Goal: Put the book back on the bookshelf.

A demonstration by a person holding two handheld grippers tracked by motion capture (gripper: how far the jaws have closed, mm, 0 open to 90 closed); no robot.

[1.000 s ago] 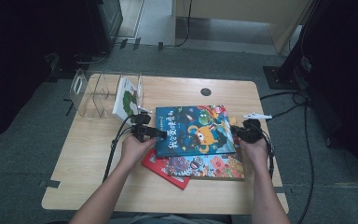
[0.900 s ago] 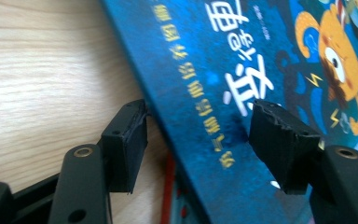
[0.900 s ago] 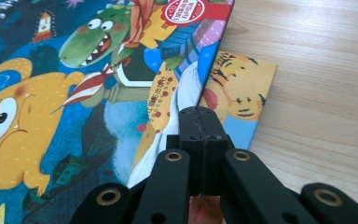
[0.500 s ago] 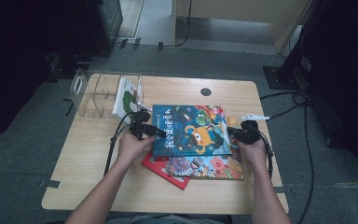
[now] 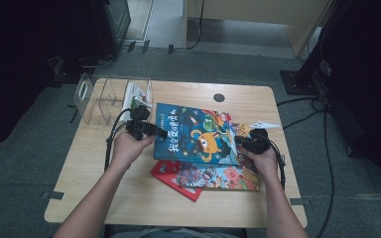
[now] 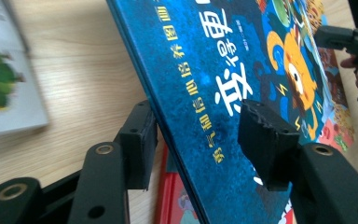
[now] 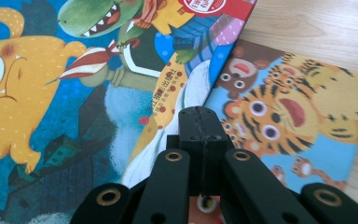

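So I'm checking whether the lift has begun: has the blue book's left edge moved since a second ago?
Yes. In the high view the blue book has tilted, its left edge nearer the clear rack, with the left gripper closing around that edge.

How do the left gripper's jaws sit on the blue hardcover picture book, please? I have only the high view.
Observer: The left gripper straddles the blue hardcover picture book's raised edge, one pad below, one over the cover; its jaws have just been closing.
Operator: Is the right gripper holding anything?
Observer: No, the right gripper is shut on nothing, its tip over that book's edge.
Operator: What lies beside that tip?
Observer: A paper picture book with cartoon tigers, flat on the wooden table.
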